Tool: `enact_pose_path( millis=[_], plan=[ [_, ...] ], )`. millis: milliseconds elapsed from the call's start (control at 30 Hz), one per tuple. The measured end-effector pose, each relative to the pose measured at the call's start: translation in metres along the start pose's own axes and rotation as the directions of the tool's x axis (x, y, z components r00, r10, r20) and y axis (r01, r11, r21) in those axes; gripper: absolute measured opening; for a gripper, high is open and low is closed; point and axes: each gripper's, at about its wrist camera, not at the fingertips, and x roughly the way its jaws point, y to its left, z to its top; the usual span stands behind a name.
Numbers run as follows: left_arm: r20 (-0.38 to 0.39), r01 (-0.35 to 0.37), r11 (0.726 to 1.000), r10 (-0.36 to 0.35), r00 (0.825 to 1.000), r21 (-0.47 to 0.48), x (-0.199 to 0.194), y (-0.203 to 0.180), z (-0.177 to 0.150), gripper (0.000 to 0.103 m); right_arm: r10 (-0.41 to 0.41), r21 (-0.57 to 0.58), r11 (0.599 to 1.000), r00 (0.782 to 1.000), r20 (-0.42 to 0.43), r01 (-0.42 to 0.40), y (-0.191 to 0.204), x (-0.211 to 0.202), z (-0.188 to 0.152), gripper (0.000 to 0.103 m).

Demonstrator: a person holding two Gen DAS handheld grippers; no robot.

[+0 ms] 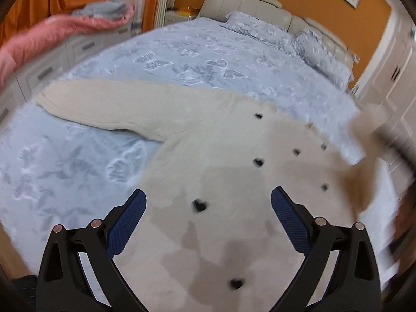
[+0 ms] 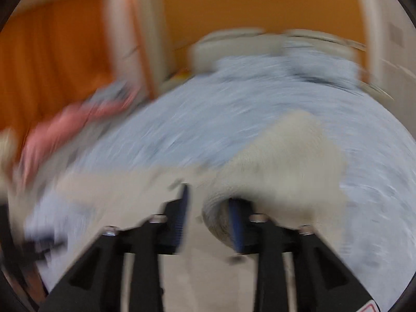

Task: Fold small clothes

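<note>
We judge the main risk to be the right sleeve slipping free mid-swing: the right-wrist view is badly smeared, which suggests quick motion, and a loose bite on soft knit could let go or drag the whole body askew. A second risk is that the fold lands crooked, since nothing pins the garment down.

The cream knitted cardigan with dark heart-shaped buttons (image 1: 234, 171) lies spread flat on the pale blue butterfly-print bedspread (image 1: 85, 161), its left sleeve (image 1: 124, 106) stretched out to the far left. Our left gripper (image 1: 208, 208) hovers over the near part of the garment with its blue-padded jaws wide apart and nothing between them; one button sits just beyond the gap. At the right edge of that view a piece of the cream fabric is lifted off the bed, blurred.

In the right-wrist view, our right gripper (image 2: 209, 215) has its jaws drawn narrow, and a bunched cream fold, apparently the right sleeve (image 2: 280, 171), wraps over and past the right-hand pad. We take it to be pinched there, though the blur leaves some doubt.
</note>
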Motion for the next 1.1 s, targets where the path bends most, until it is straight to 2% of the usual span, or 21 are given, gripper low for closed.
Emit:
enact_pose_path(
  millis=[67, 100, 167, 200, 267, 367, 400, 433, 500, 567, 633, 700, 767, 900, 933, 967, 1000, 1033, 1067, 1100],
  plan=[
    [-0.023, 0.021, 0.999, -0.022, 0.999, -0.035, 0.011, -0.002, 0.014, 0.095, -0.038, -0.026, 0.999, 0.997, -0.074, 0.036, 0.022, 0.030, -0.027, 0.033],
    [-0.033, 0.028, 0.999, -0.030, 0.999, -0.045, 0.016, -0.003, 0.018, 0.096, -0.045, 0.002, 0.999, 0.994, -0.095, 0.045, 0.021, 0.034, -0.036, 0.033],
    [-0.048, 0.058, 0.996, -0.061, 0.997, -0.063, 0.031, -0.005, 0.030, 0.097, -0.058, 0.132, 0.989, 0.992, -0.110, 0.073, -0.006, 0.024, -0.058, 0.036],
    [-0.053, 0.063, 0.996, -0.066, 0.996, -0.065, 0.038, -0.007, 0.034, 0.097, -0.091, 0.177, 0.978, 0.990, -0.105, 0.109, -0.023, 0.015, -0.066, 0.040],
    [-0.083, 0.084, 0.995, -0.089, 0.993, -0.063, 0.061, -0.016, 0.042, 0.098, -0.200, 0.227, 0.948, 0.972, -0.120, 0.223, -0.051, -0.004, -0.085, 0.058],
    [-0.143, 0.113, 0.990, -0.125, 0.982, -0.085, 0.092, -0.034, 0.045, 0.098, -0.287, 0.265, 0.904, 0.936, -0.201, 0.335, -0.090, -0.014, -0.109, 0.059],
    [-0.173, 0.132, 0.986, -0.148, 0.974, -0.101, 0.104, -0.044, 0.044, 0.098, -0.294, 0.292, 0.890, 0.931, -0.216, 0.349, -0.104, -0.015, -0.111, 0.059],
    [-0.192, 0.132, 0.986, -0.151, 0.970, -0.104, 0.113, -0.050, 0.043, 0.098, -0.288, 0.319, 0.883, 0.933, -0.214, 0.346, -0.113, -0.016, -0.111, 0.059],
    [-0.224, 0.077, 0.992, -0.098, 0.970, -0.100, 0.136, -0.061, 0.041, 0.098, -0.282, 0.365, 0.867, 0.938, -0.202, 0.339, -0.121, -0.012, -0.109, 0.059],
    [-0.251, 0.014, 0.989, -0.051, 0.967, -0.150, 0.151, -0.054, 0.039, 0.097, -0.261, 0.403, 0.857, 0.945, -0.196, 0.320, -0.129, -0.009, -0.107, 0.063],
    [-0.264, -0.024, 0.960, -0.052, 0.963, -0.278, 0.155, -0.033, 0.036, 0.096, -0.255, 0.427, 0.845, 0.944, -0.208, 0.322, -0.131, -0.011, -0.114, 0.065],
    [-0.197, 0.001, 0.923, -0.083, 0.977, -0.385, 0.138, -0.013, 0.032, 0.096, -0.240, 0.451, 0.834, 0.945, -0.223, 0.318, -0.137, 0.003, -0.115, 0.065],
    [-0.179, -0.016, 0.922, -0.059, 0.982, -0.387, 0.133, -0.006, 0.032, 0.097, -0.231, 0.471, 0.826, 0.948, -0.220, 0.310, -0.142, 0.015, -0.117, 0.065],
    [-0.232, -0.066, 0.948, -0.009, 0.973, -0.312, 0.158, -0.011, 0.041, 0.097, -0.206, 0.473, 0.823, 0.942, -0.267, 0.314, -0.143, 0.040, -0.114, 0.064],
    [-0.216, -0.057, 0.957, -0.007, 0.976, -0.286, 0.158, -0.018, 0.046, 0.086, -0.182, 0.472, 0.827, 0.940, -0.290, 0.306, -0.143, 0.051, -0.112, 0.057],
    [-0.198, -0.027, 0.968, -0.024, 0.980, -0.251, 0.156, -0.024, 0.052, 0.050, -0.185, 0.460, 0.831, 0.936, -0.300, 0.312, -0.142, 0.055, -0.108, 0.026],
    [-0.194, 0.012, 0.977, -0.054, 0.979, -0.212, 0.154, -0.033, 0.062, 0.034, -0.185, 0.451, 0.839, 0.939, -0.289, 0.304, -0.140, 0.052, -0.100, 0.016],
    [-0.177, 0.059, 0.976, -0.098, 0.979, -0.211, 0.149, -0.037, 0.071, 0.008, -0.160, 0.491, 0.834, 0.962, -0.221, 0.252, -0.141, 0.038, -0.090, 0.016],
    [-0.143, 0.117, 0.968, -0.151, 0.978, -0.221, 0.141, -0.038, 0.078, 0.004, -0.145, 0.524, 0.827, 0.978, -0.153, 0.204, -0.141, 0.024, -0.083, 0.016],
    [-0.082, 0.140, 0.967, -0.161, 0.984, -0.211, 0.128, -0.040, 0.087, 0.004, -0.140, 0.546, 0.823, 0.988, -0.071, 0.156, -0.141, 0.004, -0.072, 0.016]
  ],
)
